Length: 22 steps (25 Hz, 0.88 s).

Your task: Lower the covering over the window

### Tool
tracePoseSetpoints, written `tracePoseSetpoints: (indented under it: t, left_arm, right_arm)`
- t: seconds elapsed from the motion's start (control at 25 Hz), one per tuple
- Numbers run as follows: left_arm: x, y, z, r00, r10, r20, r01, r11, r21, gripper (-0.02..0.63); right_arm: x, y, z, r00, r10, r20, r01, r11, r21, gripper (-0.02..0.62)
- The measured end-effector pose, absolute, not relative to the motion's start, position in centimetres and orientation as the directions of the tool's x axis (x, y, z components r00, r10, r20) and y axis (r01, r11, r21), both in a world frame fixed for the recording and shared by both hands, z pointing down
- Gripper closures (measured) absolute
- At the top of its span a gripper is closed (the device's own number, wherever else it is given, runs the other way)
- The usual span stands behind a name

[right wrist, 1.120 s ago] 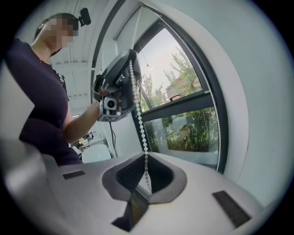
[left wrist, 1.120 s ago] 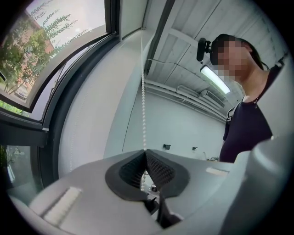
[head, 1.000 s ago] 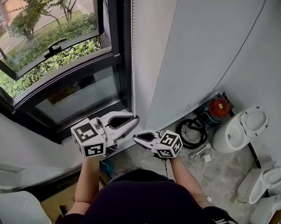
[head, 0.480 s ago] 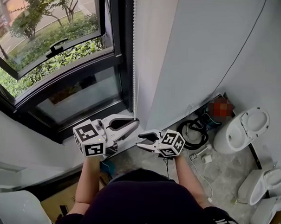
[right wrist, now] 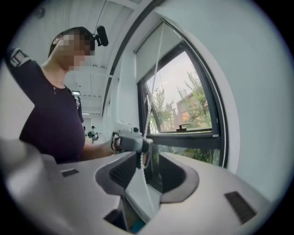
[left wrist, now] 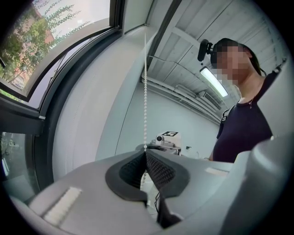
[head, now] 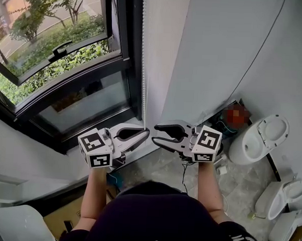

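1. Bead chain [left wrist: 145,92] hangs straight down into the left gripper [left wrist: 146,150], whose jaws are closed together on it at their tips. Only the left gripper view shows this pinch close up.
2. Wide apart stand the jaws of the right gripper [right wrist: 147,157], which have just been opening. The right gripper view shows the chain running down between them, closer to the pad on that view's left, with neither pad pressing on it.
3. From above, the head view shows what neither gripper view does: the two pairs of jaws point at each other, tips just apart, meeting at the chain beside the dark window frame.
4. Beyond the right jaws, only the right gripper view shows the roller blind [right wrist: 155,48]. This pale sheet covers the top part of the window [right wrist: 183,105], and the glass below it is uncovered, with trees outside.
5. Farther out, behind the right gripper, only the head view shows the floor [head: 238,181] with a white toilet bowl [head: 260,140] on it. I cannot tell what, if anything, lies inside the bowl.
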State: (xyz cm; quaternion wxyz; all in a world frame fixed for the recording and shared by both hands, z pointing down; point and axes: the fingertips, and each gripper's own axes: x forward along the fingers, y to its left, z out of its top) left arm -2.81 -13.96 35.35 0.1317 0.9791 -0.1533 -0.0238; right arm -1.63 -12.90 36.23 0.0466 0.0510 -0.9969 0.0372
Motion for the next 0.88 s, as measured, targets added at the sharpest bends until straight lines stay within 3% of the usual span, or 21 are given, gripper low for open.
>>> tracePoseSetpoints:
  t: [0.24, 0.6, 0.8, 0.88]
  left_arm:
    - [-2.1, -13.4, 37.8, 0.956, -0.28, 0.089, -0.294, -0.924, 0.245, 0.595]
    - [-1.5, -12.9, 38.4, 0.966, -0.258, 0.018, -0.25, -0.913, 0.321, 0.595]
    - [-0.9, -12.3, 41.6, 0.958, -0.251, 0.137, -0.282, -0.91, 0.304, 0.595]
    - [-0.5, -11.9, 42.7, 0.963, -0.241, 0.119, -0.268, -0.898, 0.349, 0.595]
  right_arm:
    - [-2.0, -12.6, 31.3, -0.995, -0.097, -0.003, -0.097, 0.994, -0.046, 0.465]
    - [-2.8, -13.8, 30.5, -0.989, -0.147, -0.012, -0.146, 0.988, -0.052, 0.465]
    - [-3.7, -14.4, 28.7, -0.988, -0.152, -0.025, -0.151, 0.988, -0.04, 0.465]
    - [-4.0, -14.6, 27.8, -0.987, -0.16, -0.032, -0.159, 0.987, -0.032, 0.471]
